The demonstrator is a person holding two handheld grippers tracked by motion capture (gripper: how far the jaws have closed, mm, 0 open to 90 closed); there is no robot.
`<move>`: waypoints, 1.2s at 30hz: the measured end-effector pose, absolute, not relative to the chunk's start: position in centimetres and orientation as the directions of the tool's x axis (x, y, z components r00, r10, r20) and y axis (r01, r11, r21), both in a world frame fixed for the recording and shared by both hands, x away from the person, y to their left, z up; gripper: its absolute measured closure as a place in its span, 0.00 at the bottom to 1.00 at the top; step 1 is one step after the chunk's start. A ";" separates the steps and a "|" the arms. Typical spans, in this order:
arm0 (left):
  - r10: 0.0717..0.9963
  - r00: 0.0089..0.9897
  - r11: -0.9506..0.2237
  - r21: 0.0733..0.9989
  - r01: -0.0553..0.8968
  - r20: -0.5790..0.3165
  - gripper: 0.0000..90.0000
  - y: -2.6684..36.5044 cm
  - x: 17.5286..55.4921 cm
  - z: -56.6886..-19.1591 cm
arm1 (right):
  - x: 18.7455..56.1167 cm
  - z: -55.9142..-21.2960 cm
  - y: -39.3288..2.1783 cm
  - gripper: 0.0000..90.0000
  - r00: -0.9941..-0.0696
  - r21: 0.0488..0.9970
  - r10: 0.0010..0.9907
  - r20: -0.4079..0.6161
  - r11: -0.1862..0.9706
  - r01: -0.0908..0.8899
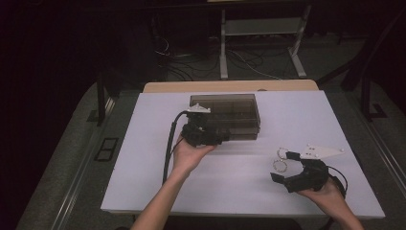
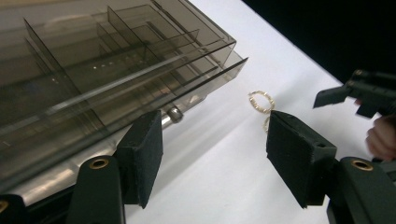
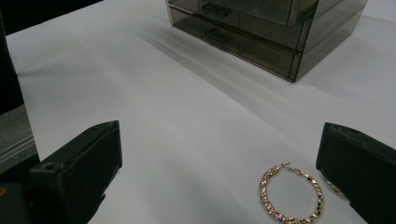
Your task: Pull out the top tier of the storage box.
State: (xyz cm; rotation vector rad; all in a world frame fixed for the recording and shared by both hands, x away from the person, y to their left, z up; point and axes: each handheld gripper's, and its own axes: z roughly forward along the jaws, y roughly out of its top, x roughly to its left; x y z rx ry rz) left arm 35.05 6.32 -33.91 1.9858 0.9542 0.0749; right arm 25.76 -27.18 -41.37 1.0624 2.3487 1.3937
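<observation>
A smoked clear drawer box (image 1: pixel 225 115) stands at the middle of the white table top (image 1: pixel 143 182). My left gripper (image 1: pixel 219 139) hovers at the box's front left, jaws open and empty; in the left gripper view (image 2: pixel 215 135) a small metal drawer knob (image 2: pixel 175 113) sits just beyond its left jaw. Two gold hoop earrings lie on the table to the right. One earring (image 1: pixel 278 166) (image 3: pixel 292 196) lies between the wide-open jaws of my right gripper (image 1: pixel 282 166) (image 3: pixel 219 144), untouched. The other earring (image 1: pixel 282 152) (image 2: pixel 260 101) lies just past it.
The box (image 3: pixel 280 28) has several divided drawers, all pushed in. The far side of the table top ends at a wooden edge (image 1: pixel 230 86). Beyond it stand a metal frame (image 1: pixel 258 43) and loose cables on the floor. A dark floor surrounds the table.
</observation>
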 end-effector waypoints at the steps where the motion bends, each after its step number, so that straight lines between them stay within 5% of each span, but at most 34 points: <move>1: 0.643 0.710 -0.308 0.752 0.583 -0.287 0.39 6.4 35.2 -33.8 | 25.8 -41.4 -27.2 0.00 -0.717 0.830 0.675 0.174 0.291 0.475; 24: 0.499 0.854 -0.567 0.689 0.452 -0.150 0.40 5.3 38.2 -33.1 | 25.7 -41.5 -27.1 0.00 -0.724 0.827 0.669 0.171 0.302 0.474; 36: 0.456 0.885 -0.594 0.710 0.379 -0.091 0.45 5.1 38.9 -33.9 | 25.7 -41.5 -27.0 0.00 -0.728 0.827 0.664 0.169 0.306 0.471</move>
